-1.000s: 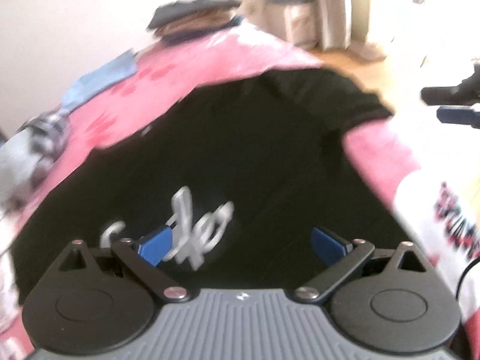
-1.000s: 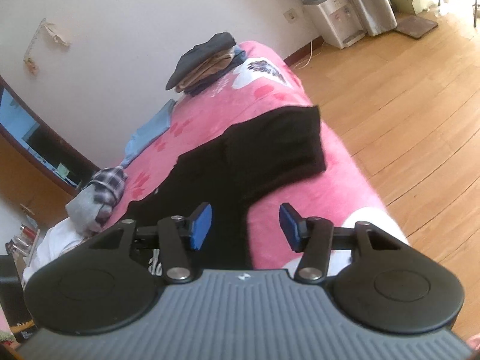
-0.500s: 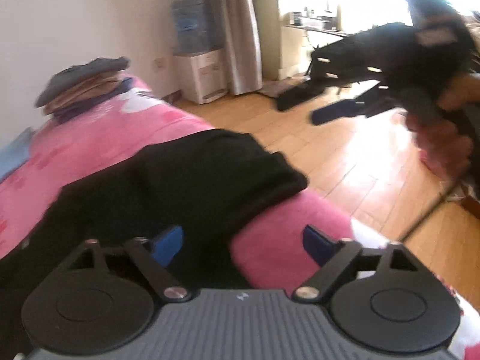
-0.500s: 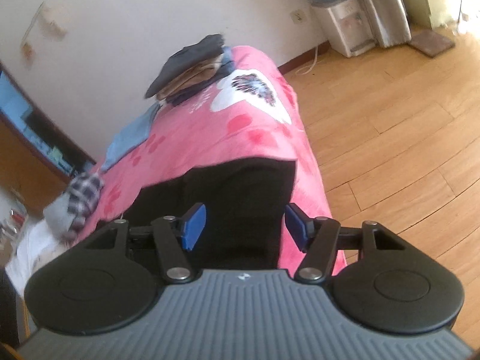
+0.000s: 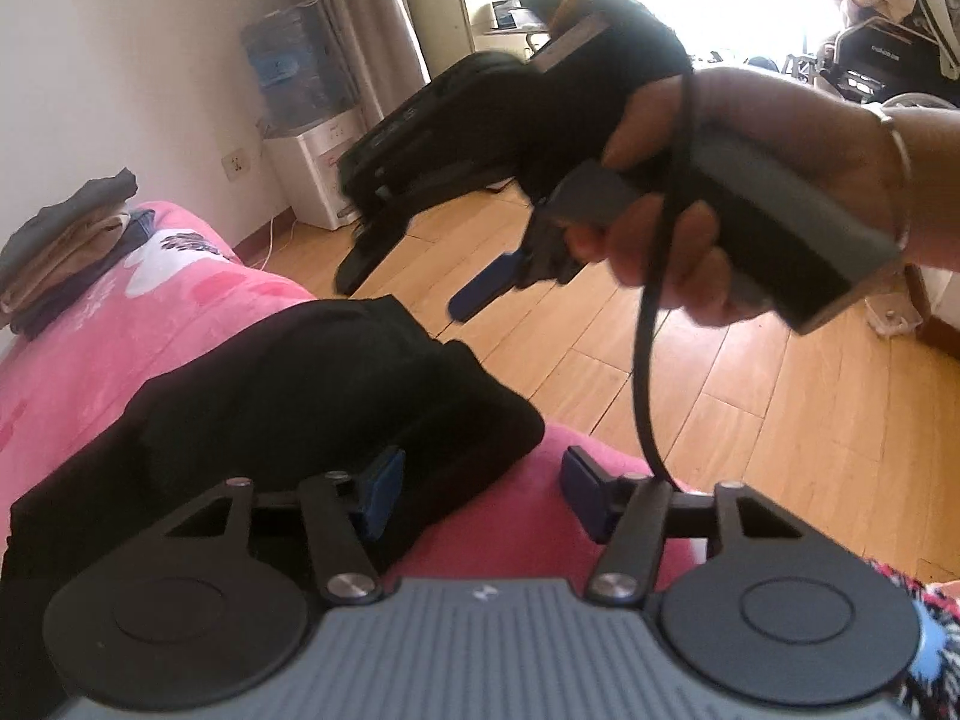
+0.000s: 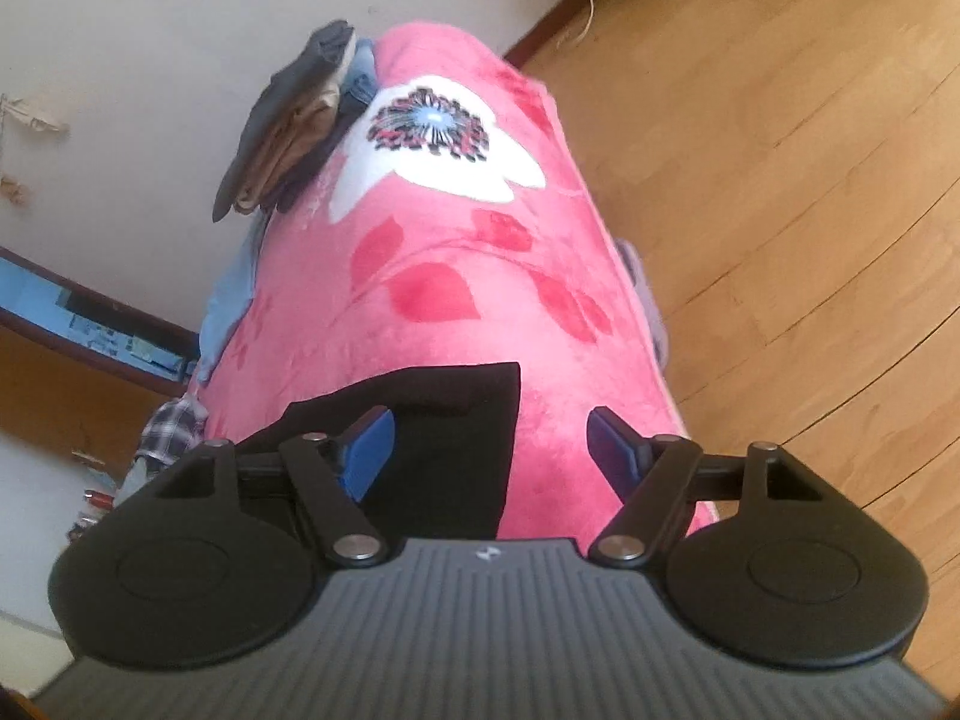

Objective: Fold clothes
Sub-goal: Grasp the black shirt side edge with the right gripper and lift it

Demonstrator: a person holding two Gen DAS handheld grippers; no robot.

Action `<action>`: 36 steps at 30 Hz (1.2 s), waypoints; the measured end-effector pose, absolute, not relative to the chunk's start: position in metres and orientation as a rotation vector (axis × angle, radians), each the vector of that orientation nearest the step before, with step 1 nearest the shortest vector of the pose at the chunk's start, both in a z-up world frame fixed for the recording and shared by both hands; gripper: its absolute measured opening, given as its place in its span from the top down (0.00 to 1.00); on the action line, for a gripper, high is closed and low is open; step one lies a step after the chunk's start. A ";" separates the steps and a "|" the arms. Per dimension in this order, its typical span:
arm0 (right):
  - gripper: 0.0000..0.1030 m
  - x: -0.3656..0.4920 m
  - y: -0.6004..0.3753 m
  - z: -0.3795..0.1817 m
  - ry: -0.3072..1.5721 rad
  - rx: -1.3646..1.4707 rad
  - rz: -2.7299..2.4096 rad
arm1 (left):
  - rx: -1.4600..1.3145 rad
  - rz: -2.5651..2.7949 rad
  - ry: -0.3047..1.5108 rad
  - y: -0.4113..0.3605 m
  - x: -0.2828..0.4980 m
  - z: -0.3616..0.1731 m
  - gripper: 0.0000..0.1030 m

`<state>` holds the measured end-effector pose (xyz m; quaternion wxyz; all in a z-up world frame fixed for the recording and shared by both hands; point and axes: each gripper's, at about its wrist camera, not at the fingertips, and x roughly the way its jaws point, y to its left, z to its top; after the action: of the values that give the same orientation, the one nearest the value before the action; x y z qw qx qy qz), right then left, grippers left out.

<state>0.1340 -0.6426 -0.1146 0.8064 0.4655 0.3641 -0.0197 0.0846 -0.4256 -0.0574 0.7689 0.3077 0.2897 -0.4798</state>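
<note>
A black garment lies spread on a pink flowered blanket. My left gripper is open and empty, low over the garment's near edge, where its sleeve end meets the blanket. My right gripper is open and empty above the garment's far corner. In the left wrist view the right gripper shows held in a hand above the floor, beyond the bed's edge, blurred.
A stack of folded clothes sits at the far end of the bed by the wall, also in the left wrist view. A blue cloth and a plaid garment lie on the left. Wooden floor runs along the right.
My left gripper swung from over the garment's printed front to its right edge near the sleeve. My right gripper moved forward along the bed to the garment's far corner. Both stayed open.
</note>
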 end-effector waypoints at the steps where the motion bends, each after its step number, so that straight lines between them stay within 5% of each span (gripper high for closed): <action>1: 0.31 0.138 -0.642 -0.117 0.785 1.001 -0.035 | 0.666 -1.038 0.630 -0.428 0.085 -0.058 0.49; 7: 0.42 0.148 -0.638 -0.121 0.769 1.003 -0.024 | 0.636 -1.012 0.620 -0.430 0.088 -0.056 0.77; 9: 0.59 0.147 -0.636 -0.120 0.749 0.998 -0.017 | 0.613 -1.002 0.616 -0.428 0.089 -0.055 0.90; 12: 0.85 0.149 -0.633 -0.119 0.744 0.991 -0.025 | 0.578 -0.986 0.603 -0.425 0.089 -0.055 0.95; 15: 0.96 0.150 -0.629 -0.113 0.731 0.952 -0.037 | 0.531 -0.968 0.595 -0.421 0.088 -0.053 0.96; 36: 0.98 0.175 -0.549 0.001 0.602 0.681 0.139 | 0.106 -0.829 0.519 -0.339 0.101 0.009 0.96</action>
<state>0.1746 -0.5490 0.0009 0.8962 0.3284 0.2907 0.0669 0.1009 -0.3392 0.0094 0.8814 0.0509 0.2492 -0.3980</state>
